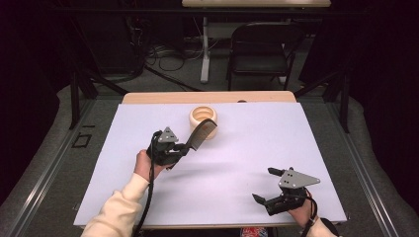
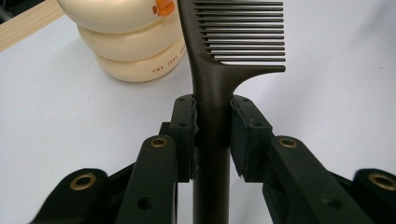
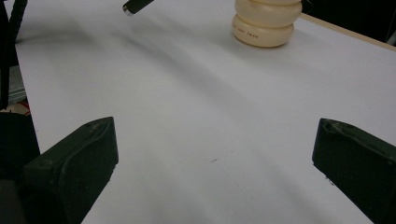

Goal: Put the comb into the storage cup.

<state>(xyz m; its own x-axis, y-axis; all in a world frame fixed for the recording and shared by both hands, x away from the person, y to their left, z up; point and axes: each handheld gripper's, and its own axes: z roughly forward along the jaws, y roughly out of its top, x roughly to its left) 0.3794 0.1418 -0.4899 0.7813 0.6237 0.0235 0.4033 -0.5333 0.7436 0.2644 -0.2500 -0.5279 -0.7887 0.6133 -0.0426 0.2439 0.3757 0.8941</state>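
Hand-held gripper, left point(image 1: 184, 147), pinches the comb point(image 1: 202, 133) aloft at 6 o'clock of the cup point(image 1: 203, 118); insertion remains.

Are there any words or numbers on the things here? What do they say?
Cream holder, bottom ring: small letters, maybe "THE JOY ONE", too blurred to be sure.
The same print in the right gripper view: too small to read.
Comb: no text.
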